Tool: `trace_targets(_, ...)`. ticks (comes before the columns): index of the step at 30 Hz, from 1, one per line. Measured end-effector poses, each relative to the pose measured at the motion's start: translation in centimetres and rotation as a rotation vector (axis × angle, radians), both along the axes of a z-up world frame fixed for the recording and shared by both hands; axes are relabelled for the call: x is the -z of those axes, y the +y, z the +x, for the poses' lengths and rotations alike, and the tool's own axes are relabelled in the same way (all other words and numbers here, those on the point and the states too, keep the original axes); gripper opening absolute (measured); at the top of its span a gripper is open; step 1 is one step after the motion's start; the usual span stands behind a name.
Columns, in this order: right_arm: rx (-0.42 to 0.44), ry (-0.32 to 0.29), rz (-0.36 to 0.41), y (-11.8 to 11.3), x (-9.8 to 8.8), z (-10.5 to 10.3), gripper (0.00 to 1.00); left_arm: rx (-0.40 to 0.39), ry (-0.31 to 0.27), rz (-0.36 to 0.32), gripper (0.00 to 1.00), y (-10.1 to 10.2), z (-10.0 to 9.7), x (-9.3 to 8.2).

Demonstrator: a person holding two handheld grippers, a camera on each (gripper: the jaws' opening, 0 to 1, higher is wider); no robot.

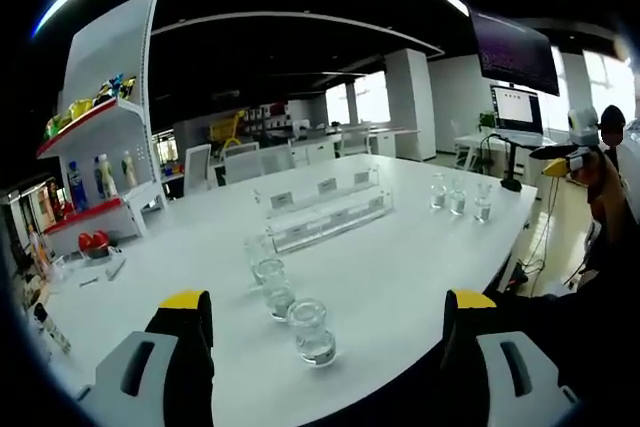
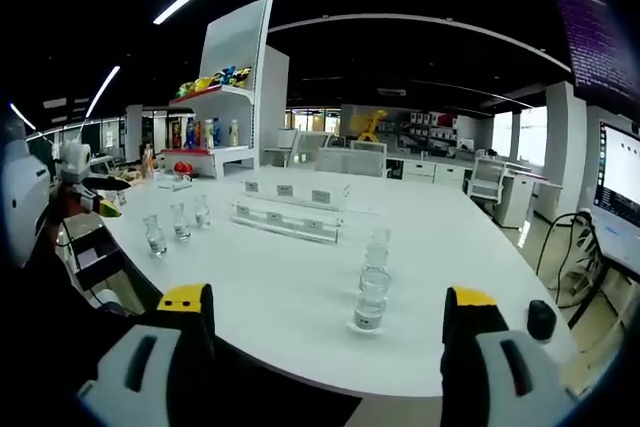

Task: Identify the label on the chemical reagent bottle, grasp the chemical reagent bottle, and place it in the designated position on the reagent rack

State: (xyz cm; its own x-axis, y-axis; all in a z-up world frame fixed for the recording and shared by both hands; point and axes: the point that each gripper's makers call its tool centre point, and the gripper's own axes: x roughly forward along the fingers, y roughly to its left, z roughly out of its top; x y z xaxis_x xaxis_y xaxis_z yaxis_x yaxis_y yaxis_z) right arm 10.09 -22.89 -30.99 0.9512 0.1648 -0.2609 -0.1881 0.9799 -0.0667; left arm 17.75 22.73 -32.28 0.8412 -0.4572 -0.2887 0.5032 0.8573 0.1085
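Observation:
A clear acrylic reagent rack [image 1: 325,212] [image 2: 290,212] with small label cards stands mid-table. In the left gripper view, three small clear glass bottles [image 1: 313,330] stand in a row just ahead of my open left gripper [image 1: 328,342], which holds nothing. Three more bottles [image 1: 457,197] stand beyond the rack at the right. In the right gripper view, the near bottles [image 2: 370,305] stand between and ahead of my open right gripper [image 2: 330,325]. The other group [image 2: 180,222] stands at the left. The labels are too small to read.
A white shelf unit [image 1: 100,147] [image 2: 235,97] with coloured bottles and packets stands at the table's far end. A monitor [image 1: 515,52] and a laptop [image 1: 518,112] are at the right, and a black object [image 2: 540,319] lies near the table edge. Office chairs stand behind.

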Motion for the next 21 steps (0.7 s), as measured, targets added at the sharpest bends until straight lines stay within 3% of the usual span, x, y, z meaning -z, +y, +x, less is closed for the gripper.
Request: trace_targets(21,-0.013,0.023,-0.025,0.21,0.83,0.20,0.90,0.015,0.007,0.004,0.95,-0.73,0.03,0.41)
